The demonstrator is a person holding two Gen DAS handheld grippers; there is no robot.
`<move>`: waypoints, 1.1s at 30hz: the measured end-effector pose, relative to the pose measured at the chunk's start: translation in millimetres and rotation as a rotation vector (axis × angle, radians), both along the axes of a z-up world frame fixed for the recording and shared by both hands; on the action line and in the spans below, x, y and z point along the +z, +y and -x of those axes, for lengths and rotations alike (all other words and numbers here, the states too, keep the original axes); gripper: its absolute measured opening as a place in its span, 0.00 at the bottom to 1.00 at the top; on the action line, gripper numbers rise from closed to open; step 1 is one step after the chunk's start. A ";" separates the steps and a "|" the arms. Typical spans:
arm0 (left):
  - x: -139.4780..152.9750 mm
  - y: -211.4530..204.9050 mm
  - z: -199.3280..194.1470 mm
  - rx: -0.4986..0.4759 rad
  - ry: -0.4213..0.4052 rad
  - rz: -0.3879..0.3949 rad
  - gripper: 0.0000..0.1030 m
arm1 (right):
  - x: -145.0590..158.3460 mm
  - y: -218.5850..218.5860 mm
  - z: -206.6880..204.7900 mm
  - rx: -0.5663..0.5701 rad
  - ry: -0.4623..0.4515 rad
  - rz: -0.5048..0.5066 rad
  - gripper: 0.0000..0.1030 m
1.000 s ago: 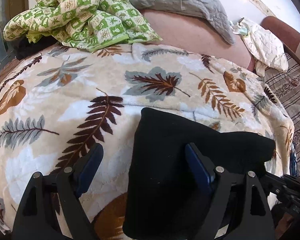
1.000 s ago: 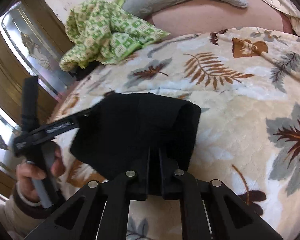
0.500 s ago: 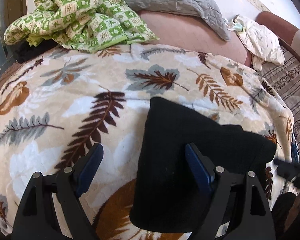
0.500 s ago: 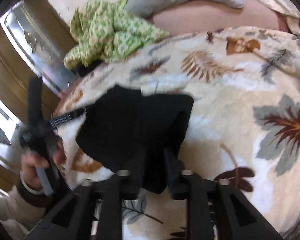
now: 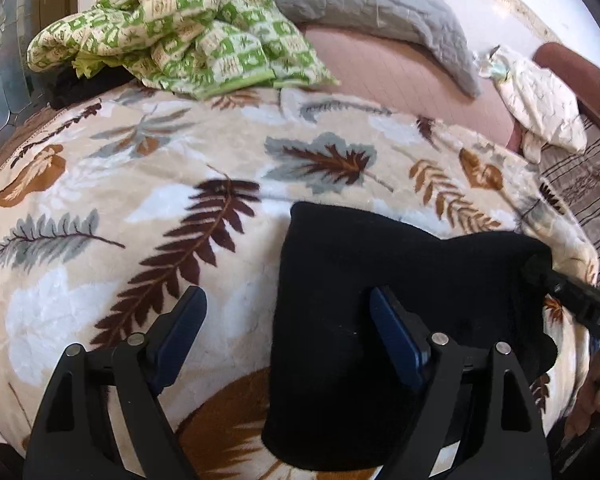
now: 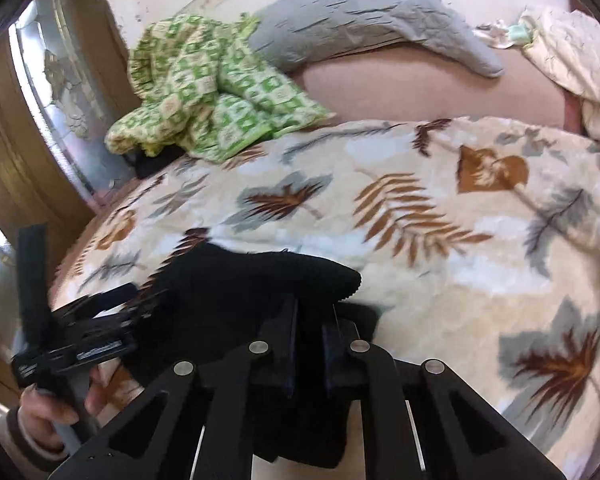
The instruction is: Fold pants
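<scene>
The black pants [image 5: 380, 280] lie folded into a compact bundle on the leaf-print blanket [image 5: 140, 200], near its front right edge. My left gripper [image 5: 288, 320] is open, its right finger [image 5: 396, 336] over the bundle's left part, its left finger over the blanket. My right gripper [image 6: 310, 320] is shut on the pants' near right edge [image 6: 260, 284]; it shows in the left wrist view [image 5: 572, 296] at the bundle's right corner. The left gripper shows in the right wrist view [image 6: 84, 332], held in a hand.
A green checked cloth [image 5: 188, 28] and a grey quilted pillow [image 5: 372, 4] lie at the back. A cream cloth [image 5: 540, 100] lies at the back right. A wooden door [image 6: 4, 160] stands to the left of the bed.
My right gripper has pulled the pants edge toward me and lower; the bundle looks flatter. The left gripper has stayed open over the bundle's left part.
</scene>
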State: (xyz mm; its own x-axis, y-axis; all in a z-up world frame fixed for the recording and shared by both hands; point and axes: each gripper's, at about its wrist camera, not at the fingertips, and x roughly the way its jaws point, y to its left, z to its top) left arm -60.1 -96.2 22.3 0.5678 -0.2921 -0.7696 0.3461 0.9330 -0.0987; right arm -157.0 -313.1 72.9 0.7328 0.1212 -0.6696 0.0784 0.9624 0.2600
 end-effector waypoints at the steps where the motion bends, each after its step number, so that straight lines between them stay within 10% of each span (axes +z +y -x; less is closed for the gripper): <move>1: -4.9 -2.4 -0.7 -0.002 0.012 -0.003 0.82 | -10.5 -4.7 -5.9 -0.005 0.035 -0.020 0.08; 6: -1.5 -0.7 2.0 -0.015 0.005 -0.003 0.82 | -35.0 -17.0 -0.6 -0.047 0.098 -0.063 0.34; 16: 11.8 1.6 10.6 -0.010 -0.007 -0.011 0.82 | 10.1 11.8 32.4 0.030 -0.022 -0.055 0.33; 33: -2.6 -2.9 14.1 -0.025 0.022 -0.014 0.83 | -34.2 30.3 30.2 0.003 0.065 -0.026 0.33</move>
State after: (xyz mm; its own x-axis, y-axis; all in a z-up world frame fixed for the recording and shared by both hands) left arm -74.2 -99.1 19.7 0.5438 -0.2950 -0.7857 0.3669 0.9255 -0.0935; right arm -187.2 -282.9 38.7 0.6873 0.1412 -0.7125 0.0930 0.9558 0.2790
